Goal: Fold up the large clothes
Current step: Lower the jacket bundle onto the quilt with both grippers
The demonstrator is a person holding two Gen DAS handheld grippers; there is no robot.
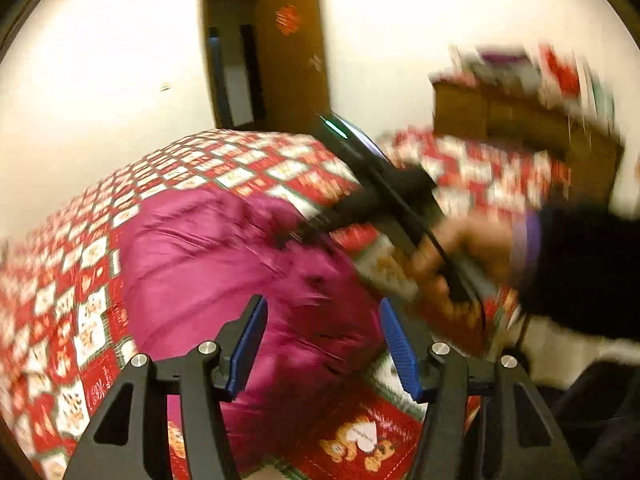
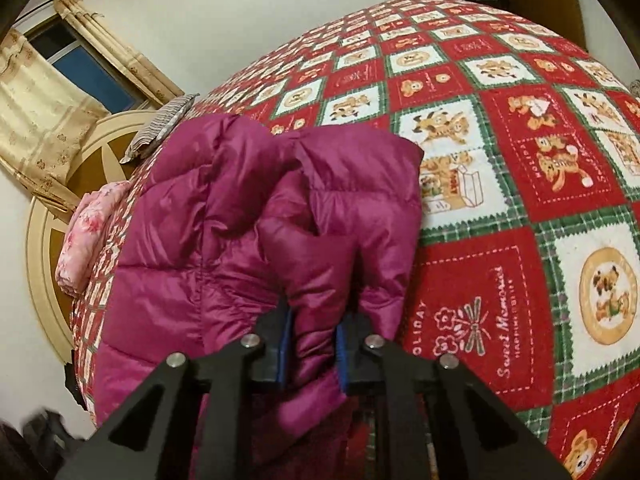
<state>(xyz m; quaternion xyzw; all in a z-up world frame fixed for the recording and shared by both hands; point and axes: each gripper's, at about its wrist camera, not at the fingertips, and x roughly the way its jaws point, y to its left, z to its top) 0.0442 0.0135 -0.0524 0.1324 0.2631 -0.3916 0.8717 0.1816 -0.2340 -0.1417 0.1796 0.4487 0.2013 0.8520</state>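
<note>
Pinching magenta puffer jacket (image 2: 240, 216) fold, right claw (image 2: 312, 334), left claw (image 1: 322, 350) spread above it, empty

Home bedroom: quilted bed (image 2: 500, 128), curtained window (image 2: 68, 60).

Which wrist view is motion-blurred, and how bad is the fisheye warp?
Left wrist view: smeared, worst on the hand holding the right gripper and the brown wooden cabinet. Right wrist view: sharp; quilted magenta puffer jacket crisp. Both bow the red teddy-bear patchwork bedspread into a dome.
</note>
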